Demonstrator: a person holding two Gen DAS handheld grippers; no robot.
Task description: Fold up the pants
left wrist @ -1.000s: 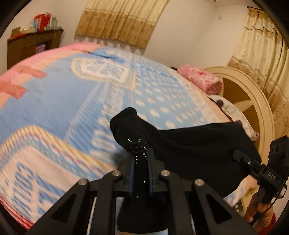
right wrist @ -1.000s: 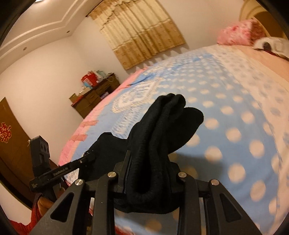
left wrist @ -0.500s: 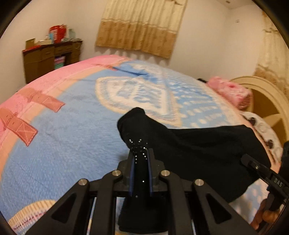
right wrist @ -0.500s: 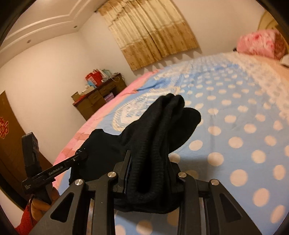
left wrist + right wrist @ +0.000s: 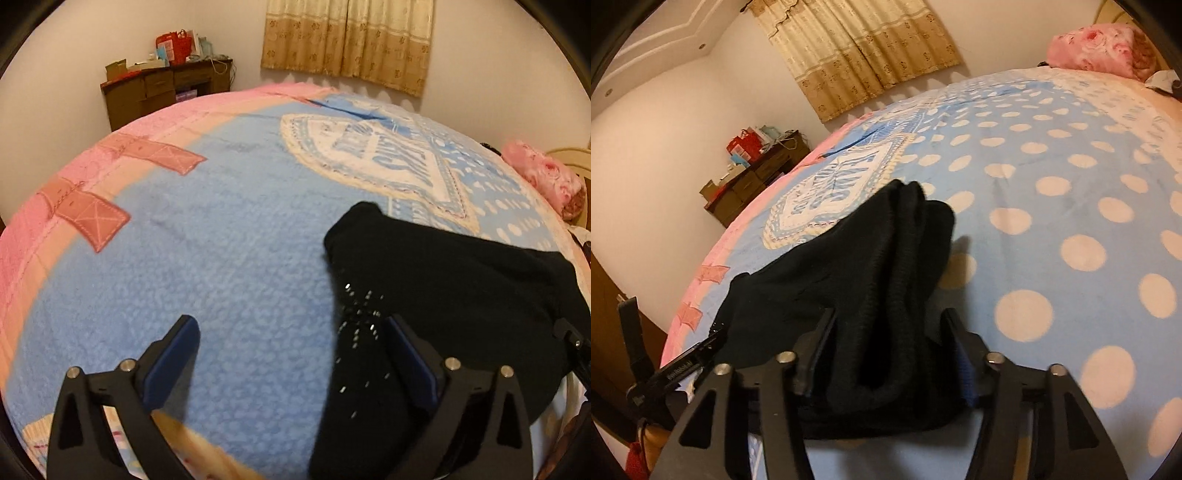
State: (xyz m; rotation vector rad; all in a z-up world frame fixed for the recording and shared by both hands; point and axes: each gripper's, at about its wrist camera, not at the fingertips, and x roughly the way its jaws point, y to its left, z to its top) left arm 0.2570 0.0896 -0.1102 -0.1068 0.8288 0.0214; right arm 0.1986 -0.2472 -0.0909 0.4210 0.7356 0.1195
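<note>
Blue fleece blanket (image 5: 229,258) with white dots and a pink border covers the bed; black pants (image 5: 461,288) lie bunched on its near edge, stretched between both grippers. Left gripper (image 5: 291,343) pitched down toward the blanket, jaws opening and spread wide; the sparkly end of the pants lies against the inner face of its right-hand finger, left-hand finger clear over bare blanket, nothing clamped. Right gripper (image 5: 888,332) also angled down, jaws opening; the thick ribbed fold of the pants (image 5: 886,280) sits slack between the fingers, can't tell if the pads touch it. Left gripper's side shows at lower left of the right wrist view. Pink pillow (image 5: 1097,48) far end, brown dresser (image 5: 166,92) by the wall.
</note>
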